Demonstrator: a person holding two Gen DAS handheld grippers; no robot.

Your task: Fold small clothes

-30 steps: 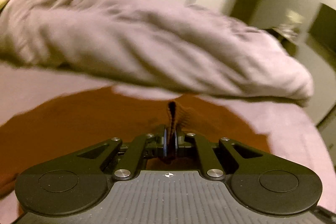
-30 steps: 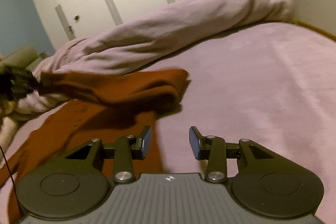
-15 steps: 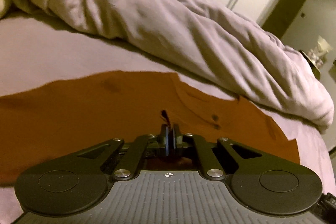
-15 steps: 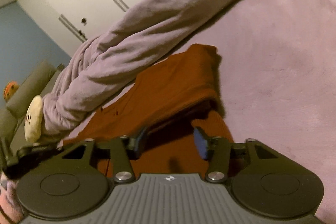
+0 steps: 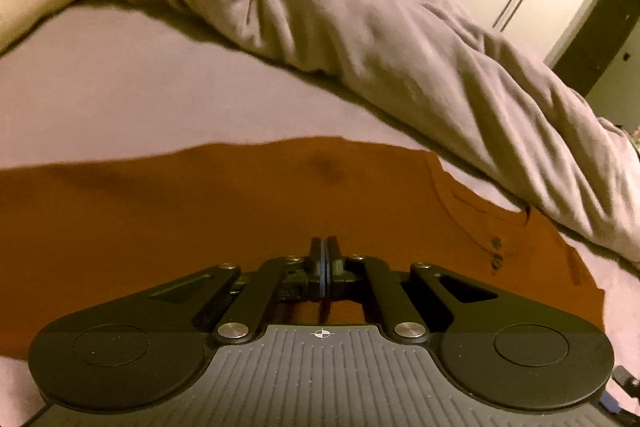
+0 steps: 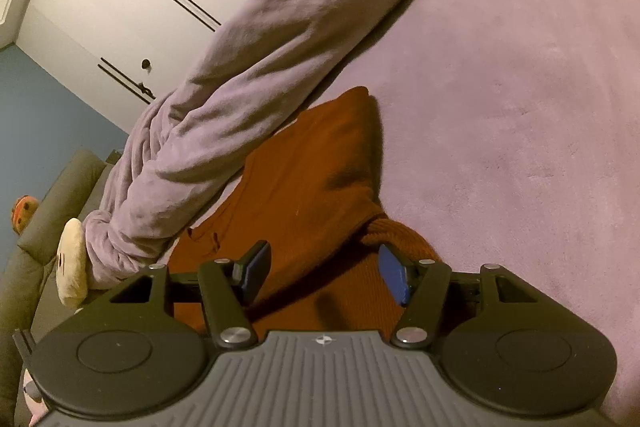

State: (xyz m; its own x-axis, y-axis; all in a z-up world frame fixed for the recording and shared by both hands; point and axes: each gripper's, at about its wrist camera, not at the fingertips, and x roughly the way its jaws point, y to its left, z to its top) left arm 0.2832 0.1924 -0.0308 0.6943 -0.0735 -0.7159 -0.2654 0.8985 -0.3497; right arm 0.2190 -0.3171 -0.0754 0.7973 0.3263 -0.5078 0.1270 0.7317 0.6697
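Rust-orange garment (image 5: pixel 240 211), plain lilac bedsheet (image 6: pixel 500 107), crumpled grey-lilac duvet (image 5: pixel 380 27).

The rust-red garment (image 5: pixel 200 219) runs off the left edge; whether the closed left gripper (image 5: pixel 325 255) pinches it is hidden.

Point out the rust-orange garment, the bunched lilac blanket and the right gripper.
rust-orange garment (image 6: pixel 320 171): right wrist view, on the folded-over upper layer.
lilac blanket (image 5: pixel 400 39): left wrist view, on its wrinkled middle.
right gripper (image 6: pixel 324 275): right wrist view, midway between its open blue-padded fingertips.
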